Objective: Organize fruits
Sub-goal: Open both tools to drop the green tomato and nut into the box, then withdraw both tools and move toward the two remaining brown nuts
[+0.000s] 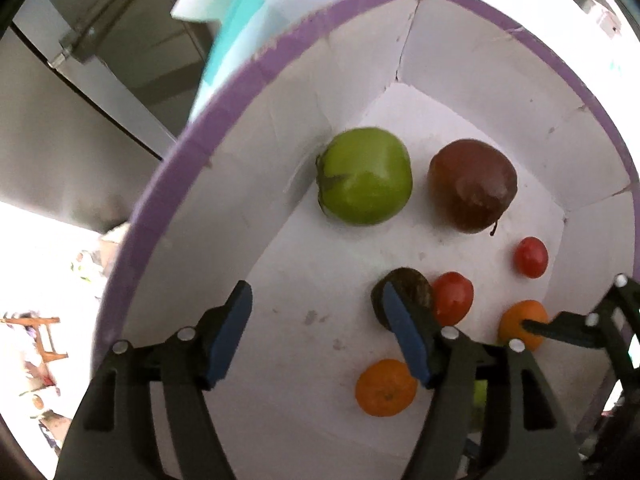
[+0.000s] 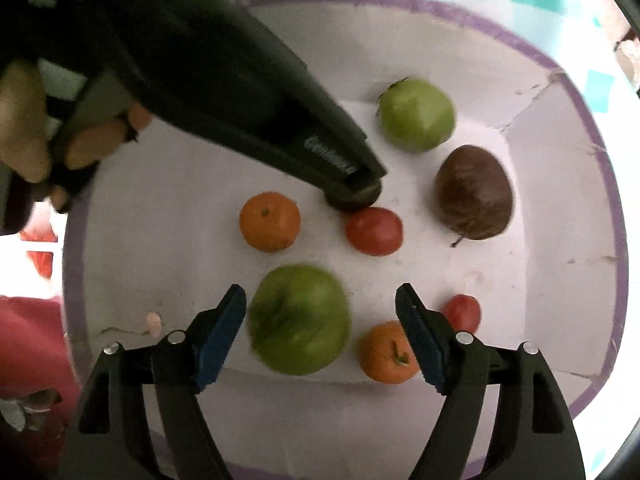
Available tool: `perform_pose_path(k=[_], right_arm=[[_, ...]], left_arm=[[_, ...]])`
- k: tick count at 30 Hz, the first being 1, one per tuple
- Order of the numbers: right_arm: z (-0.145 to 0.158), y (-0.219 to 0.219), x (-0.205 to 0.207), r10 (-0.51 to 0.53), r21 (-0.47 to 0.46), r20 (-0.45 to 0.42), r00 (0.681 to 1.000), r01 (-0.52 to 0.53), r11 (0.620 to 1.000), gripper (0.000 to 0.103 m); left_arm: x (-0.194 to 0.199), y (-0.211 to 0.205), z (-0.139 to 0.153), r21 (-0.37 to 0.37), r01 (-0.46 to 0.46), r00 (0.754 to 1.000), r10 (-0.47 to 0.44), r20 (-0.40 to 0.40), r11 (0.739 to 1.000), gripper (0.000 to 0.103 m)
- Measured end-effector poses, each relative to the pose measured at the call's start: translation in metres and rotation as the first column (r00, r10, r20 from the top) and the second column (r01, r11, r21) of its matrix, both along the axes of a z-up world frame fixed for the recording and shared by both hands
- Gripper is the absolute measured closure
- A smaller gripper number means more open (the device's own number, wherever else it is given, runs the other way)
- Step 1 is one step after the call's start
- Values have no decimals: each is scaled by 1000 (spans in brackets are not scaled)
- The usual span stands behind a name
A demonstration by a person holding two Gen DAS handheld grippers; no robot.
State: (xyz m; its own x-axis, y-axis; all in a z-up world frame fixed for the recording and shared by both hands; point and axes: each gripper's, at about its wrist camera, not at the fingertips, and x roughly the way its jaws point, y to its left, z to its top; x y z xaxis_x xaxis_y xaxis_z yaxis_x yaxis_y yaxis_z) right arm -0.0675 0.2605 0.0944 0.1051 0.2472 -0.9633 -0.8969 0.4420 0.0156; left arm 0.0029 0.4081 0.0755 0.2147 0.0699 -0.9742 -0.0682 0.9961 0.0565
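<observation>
Both claws point steeply down into a white box with a purple rim (image 2: pixel 576 92), where all the fruit lies on the floor.

The left claw (image 1: pixel 316 332) hangs over the box with its blue-padded fingers (image 1: pixel 230 332) apart and nothing clamped between them. Its right finger lies across a small dark fruit (image 1: pixel 412 288) – whether the pad touches it I cannot tell. In the right wrist view the same claw reaches in from the upper left, its black finger ending on that dark fruit, and a person's hand (image 2: pixel 24 120) grips its handle at the left edge.

The right claw (image 2: pixel 320 332) also stands open. A large green apple (image 2: pixel 300 320) sits between its fingers, nearer the left pad, and the blurred picture does not show contact; nothing is pinched.

Farther in, a second green apple (image 1: pixel 366 176) rests by the far-left wall, with a dark reddish-brown apple (image 1: pixel 474 190) just to its right. A red tomato (image 2: pixel 374 230) touches the small dark fruit, and an orange tangerine (image 2: pixel 270 220) lies to its left, apart from it. Near the right claw's right finger are another tangerine (image 2: pixel 388 354) and a smaller red tomato (image 2: pixel 464 312) – close together, both beside the right wall.

Outside the box, teal-and-white patterned cloth (image 1: pixel 240 20) shows beyond the far rim.
</observation>
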Motion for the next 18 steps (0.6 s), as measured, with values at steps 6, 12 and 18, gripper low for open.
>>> perform_pose_path(k=[6, 12, 18], right_arm=[[44, -51, -6, -86, 197, 73, 994, 71, 978, 26], [91, -135, -2, -271, 387, 82, 959, 220, 895, 24], [102, -226, -2, -462, 472, -4, 887, 409, 781, 22]], left_arm=[[-18, -16, 30, 80, -63, 994, 55, 96, 995, 27], [-59, -70, 72, 136, -148, 962, 111, 250, 980, 18], [-79, -163, 108, 166, -140, 928, 71, 365, 976, 10]])
